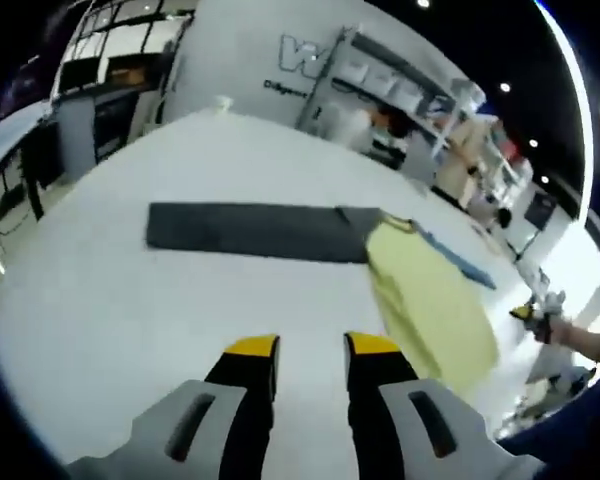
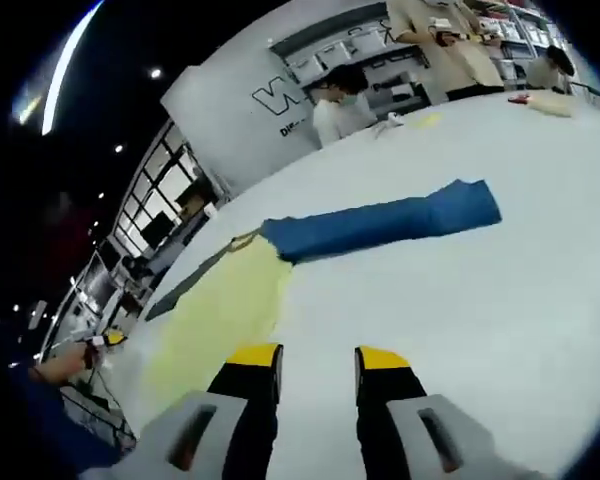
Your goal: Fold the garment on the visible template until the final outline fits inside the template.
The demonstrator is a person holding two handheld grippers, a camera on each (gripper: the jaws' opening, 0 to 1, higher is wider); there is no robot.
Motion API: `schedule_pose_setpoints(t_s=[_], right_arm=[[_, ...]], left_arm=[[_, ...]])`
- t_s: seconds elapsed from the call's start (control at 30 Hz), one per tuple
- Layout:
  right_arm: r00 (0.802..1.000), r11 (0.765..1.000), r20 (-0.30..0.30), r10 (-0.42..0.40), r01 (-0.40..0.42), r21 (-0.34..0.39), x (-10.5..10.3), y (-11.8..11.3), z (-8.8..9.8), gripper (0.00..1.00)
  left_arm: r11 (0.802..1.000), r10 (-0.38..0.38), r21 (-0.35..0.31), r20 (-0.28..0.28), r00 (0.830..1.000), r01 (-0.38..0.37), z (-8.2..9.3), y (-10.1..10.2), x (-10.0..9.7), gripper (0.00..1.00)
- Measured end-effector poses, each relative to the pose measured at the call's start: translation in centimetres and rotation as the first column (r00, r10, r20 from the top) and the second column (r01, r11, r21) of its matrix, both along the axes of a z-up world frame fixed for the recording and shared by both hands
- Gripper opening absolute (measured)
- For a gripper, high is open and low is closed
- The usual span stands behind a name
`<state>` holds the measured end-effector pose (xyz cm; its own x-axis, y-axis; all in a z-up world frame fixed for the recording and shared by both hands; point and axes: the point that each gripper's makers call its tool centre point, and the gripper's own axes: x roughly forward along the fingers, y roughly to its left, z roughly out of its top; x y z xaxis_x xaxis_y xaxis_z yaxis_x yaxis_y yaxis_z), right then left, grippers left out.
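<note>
Left gripper view: dark garment (image 1: 255, 230); right gripper view: blue garment (image 2: 380, 225).

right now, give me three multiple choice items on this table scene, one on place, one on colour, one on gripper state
1. Where does the yellow garment lie relative to the dark grey garment?
A. at one end of it, overlapping that end
B. far across the table
C. fully under it

2. What colour is the long folded cloth in the right gripper view?
A. red
B. blue
C. white

3. How do the left gripper and right gripper stand?
A. both shut on cloth
B. one holds the yellow garment
C. both open, holding nothing

Answers: 1 A, the yellow cloth covers the grey strip's end. 2 B, it is plainly blue. 3 C, a gap shows between each pair of jaws over the bare white table.
</note>
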<state>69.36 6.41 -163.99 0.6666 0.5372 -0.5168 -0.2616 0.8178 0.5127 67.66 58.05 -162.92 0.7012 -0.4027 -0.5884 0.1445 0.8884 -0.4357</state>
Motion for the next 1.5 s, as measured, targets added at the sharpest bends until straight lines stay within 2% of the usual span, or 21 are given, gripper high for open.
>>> schedule_pose_setpoints(t_s=[0.07, 0.1, 0.13, 0.2, 0.23, 0.33, 0.4, 0.5, 0.6, 0.73, 0.77, 0.87, 1.17, 1.2, 1.27, 1.37, 1.47, 1.5], right_arm=[[0.998, 0.999, -0.025, 0.054, -0.055, -0.002, -1.6, 2.0, -1.1, 0.22], [0.998, 0.998, -0.027, 0.062, -0.062, 0.001, -1.8, 2.4, -1.3, 0.22], [0.996, 0.997, -0.040, 0.078, -0.077, 0.018, -2.1, 3.6, -2.1, 0.21], [0.996, 0.996, -0.038, 0.086, -0.086, 0.021, -2.2, 4.5, -2.4, 0.21], [0.994, 0.994, -0.031, 0.107, -0.107, 0.002, -2.3, 5.3, -2.7, 0.20], [0.985, 0.980, 0.007, 0.175, -0.173, -0.095, -2.3, 7.1, -2.6, 0.20], [0.977, 0.969, 0.008, 0.211, -0.208, -0.133, -2.5, 7.9, -2.8, 0.16], [0.975, 0.960, 0.026, 0.221, -0.212, -0.184, -1.9, 7.9, -3.1, 0.13], [0.963, 0.937, 0.034, 0.269, -0.253, -0.242, -2.0, 8.3, -3.3, 0.12], [0.942, 0.895, 0.027, 0.335, -0.310, -0.320, -2.4, 8.6, -3.8, 0.08], [0.940, 0.890, 0.026, 0.340, -0.312, -0.332, -2.4, 8.7, -3.8, 0.07], [0.923, 0.855, 0.033, 0.384, -0.342, -0.391, -2.7, 8.9, -4.0, 0.04], [0.926, 0.866, 0.035, 0.375, -0.336, -0.370, -2.0, 8.7, -4.2, 0.03], [0.900, 0.814, 0.012, 0.435, -0.387, -0.433, -2.4, 7.5, -4.4, 0.02], [0.892, 0.792, 0.003, 0.451, -0.399, -0.462, -2.7, 7.1, -4.5, 0.01], [0.895, 0.797, 0.013, 0.446, -0.391, -0.459, -2.4, 7.1, -4.4, 0.00], [0.911, 0.838, 0.052, 0.409, -0.353, -0.415, -1.8, 8.0, -3.6, 0.01], [0.911, 0.840, 0.053, 0.409, -0.353, -0.411, -1.7, 8.0, -3.6, 0.01]], left_arm=[[0.998, -0.048, -0.042, -0.026, 0.999, 0.047, -0.8, -2.8, -1.8, 0.26], [0.997, -0.055, -0.053, -0.029, 0.998, 0.053, -0.9, -3.3, -2.0, 0.25], [0.992, -0.062, -0.110, -0.034, 0.997, 0.058, -1.1, -5.3, -2.8, 0.26], [0.989, -0.072, -0.135, -0.046, 0.996, 0.065, -1.4, -6.4, -3.3, 0.25], [0.990, -0.077, -0.126, -0.049, 0.996, 0.070, -1.6, -7.4, -3.9, 0.25], [0.988, -0.095, -0.130, -0.042, 0.995, 0.089, -1.4, -8.4, -4.5, 0.24], [0.987, -0.094, -0.133, -0.035, 0.995, 0.088, -1.0, -8.6, -4.8, 0.24], [0.986, -0.091, -0.139, -0.025, 0.995, 0.087, -0.9, -8.2, -5.0, 0.23], [0.988, -0.078, -0.134, -0.016, 0.997, 0.075, -0.6, -7.9, -5.0, 0.23], [0.987, -0.060, -0.147, -0.012, 0.998, 0.058, -0.3, -7.8, -5.5, 0.22], [0.988, -0.059, -0.145, -0.014, 0.998, 0.056, -0.4, -7.4, -5.6, 0.22], [0.990, -0.057, -0.132, -0.018, 0.998, 0.054, -0.6, -7.3, -6.3, 0.22], [0.988, -0.041, -0.152, -0.025, 0.999, 0.037, -0.6, -7.3, -7.1, 0.21], [0.988, -0.031, -0.153, -0.020, 0.999, 0.027, -0.5, -7.0, -7.2, 0.21], [0.988, -0.029, -0.149, -0.019, 0.999, 0.026, -0.5, -6.9, -7.3, 0.21], [0.989, -0.022, -0.147, -0.017, 1.000, 0.019, -0.5, -6.4, -7.3, 0.20], [0.989, -0.012, -0.147, -0.018, 1.000, 0.009, -0.5, -6.3, -7.5, 0.20], [0.989, -0.010, -0.147, -0.019, 1.000, 0.007, -0.5, -6.3, -7.6, 0.20]])
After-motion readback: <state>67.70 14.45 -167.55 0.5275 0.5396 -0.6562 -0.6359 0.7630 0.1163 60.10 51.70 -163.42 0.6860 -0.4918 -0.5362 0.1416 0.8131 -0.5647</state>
